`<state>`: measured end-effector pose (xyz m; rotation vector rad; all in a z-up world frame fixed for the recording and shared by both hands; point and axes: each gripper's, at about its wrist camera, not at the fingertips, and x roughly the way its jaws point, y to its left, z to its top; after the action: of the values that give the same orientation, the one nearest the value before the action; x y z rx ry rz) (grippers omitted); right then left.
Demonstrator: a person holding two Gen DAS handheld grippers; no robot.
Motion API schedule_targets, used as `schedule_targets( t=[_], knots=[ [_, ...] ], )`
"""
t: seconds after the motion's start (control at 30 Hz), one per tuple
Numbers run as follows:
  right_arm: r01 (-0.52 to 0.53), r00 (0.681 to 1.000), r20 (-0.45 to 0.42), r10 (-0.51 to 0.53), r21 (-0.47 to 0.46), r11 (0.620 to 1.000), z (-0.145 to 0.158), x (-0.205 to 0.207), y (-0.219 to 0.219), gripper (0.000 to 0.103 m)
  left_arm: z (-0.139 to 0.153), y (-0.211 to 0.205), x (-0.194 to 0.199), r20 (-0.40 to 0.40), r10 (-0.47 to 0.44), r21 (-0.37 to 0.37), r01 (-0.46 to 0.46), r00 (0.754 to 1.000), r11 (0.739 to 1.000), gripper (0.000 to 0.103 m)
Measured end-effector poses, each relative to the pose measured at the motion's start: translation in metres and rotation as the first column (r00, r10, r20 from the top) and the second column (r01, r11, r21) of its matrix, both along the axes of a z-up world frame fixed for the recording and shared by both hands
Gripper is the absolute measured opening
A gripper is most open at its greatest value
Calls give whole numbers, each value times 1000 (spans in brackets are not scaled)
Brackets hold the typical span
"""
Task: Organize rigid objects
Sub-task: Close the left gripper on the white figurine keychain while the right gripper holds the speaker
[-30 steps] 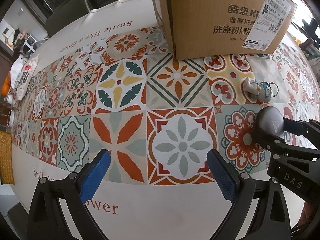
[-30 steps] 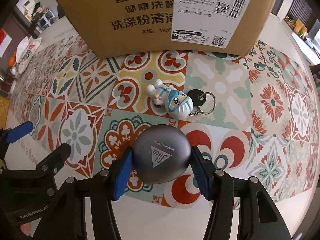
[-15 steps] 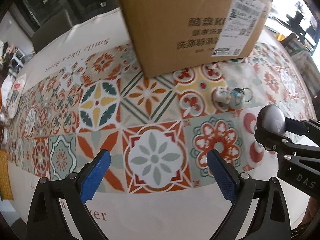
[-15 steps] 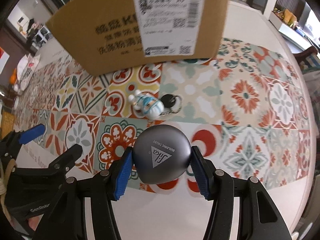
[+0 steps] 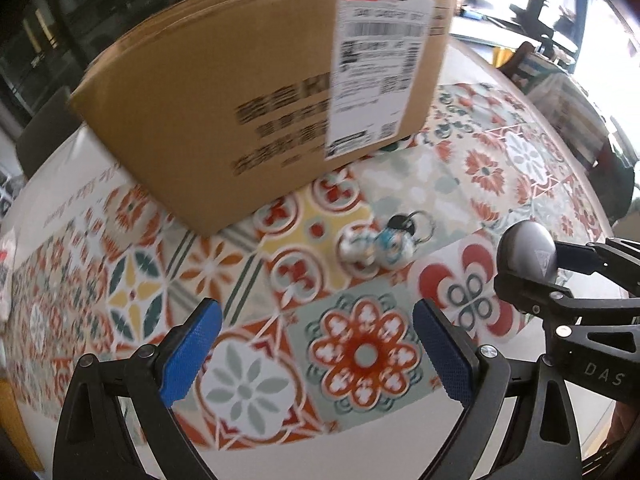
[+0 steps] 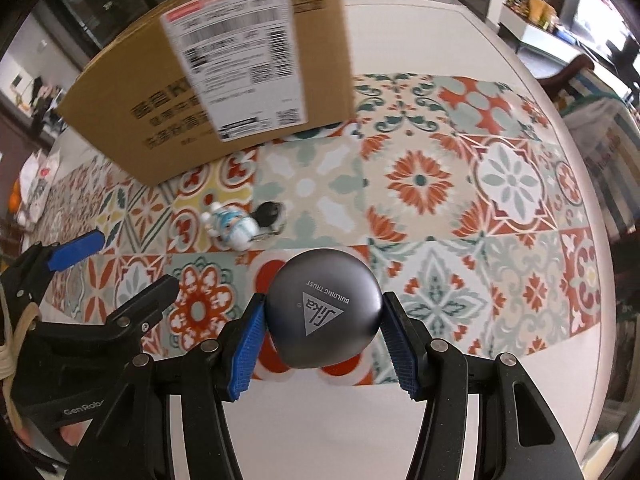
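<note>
Blue-padded fingers [image 5: 191,350] of the left gripper [image 5: 316,354] stand wide apart and released, with nothing between them; below them lies the patterned tablecloth [image 5: 360,356]. Left wrist view: cardboard box [image 5: 256,92] sits at 12 o'clock, printed side and white shipping label [image 5: 380,68] facing the camera, text blurred. Figurine keychain [image 5: 380,246] lies on the cloth at about 1 o'clock, near the box's lower front edge but apart from it; its dark tag and metal ring lie just beyond it. At 3 o'clock the right gripper [image 5: 532,264] enters from the frame edge, clenched on the grey ball [image 5: 528,250], which is raised above the cloth.

Right wrist view: right gripper [image 6: 323,320] grasps the grey ball [image 6: 323,308] at 6 o'clock, one blue pad [image 6: 246,350] pressed on each side. Ball's face shows a triangle logo and the words "BUILDING TRUST", upside down. Figurine keychain [image 6: 232,228] lies at 11 o'clock from the ball, on its side, dark tag beside it. Cardboard box [image 6: 160,92] fills 11 to 12 o'clock, label [image 6: 236,64] toward the camera. Left gripper [image 6: 120,272] appears at 9 o'clock, fingers parted, one blue tip [image 6: 78,250] visible. Tablecloth [image 6: 480,200] runs out to 3 o'clock; plain white table edge [image 6: 320,420] at 6 o'clock.
</note>
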<state>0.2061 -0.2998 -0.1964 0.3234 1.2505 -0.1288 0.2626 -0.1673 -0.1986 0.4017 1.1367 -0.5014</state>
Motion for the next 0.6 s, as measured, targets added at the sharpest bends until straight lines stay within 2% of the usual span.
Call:
schedule_targets(
  t=[0.13,0.4,0.47,0.6],
  knots=[
    [36,999,-9,-36,-2,999,-3,2,-12,56,-5,-15,8,-10,-33,-15,33,999,999,98],
    [77,997,-14,-77,8,997,-8,2,-27,56,-24,-39,19,-66,-81,-34,79,994,996,91],
    [81,997,-17,-80,8,997,-9,3,-29,56,-29,-44,21,-73,-87,-27,85,994,996,84],
    [87,996,-22,-87,11,996,-12,4,-32,56,-36,-47,26,-90,-86,-31,83,992,996,80]
  ],
)
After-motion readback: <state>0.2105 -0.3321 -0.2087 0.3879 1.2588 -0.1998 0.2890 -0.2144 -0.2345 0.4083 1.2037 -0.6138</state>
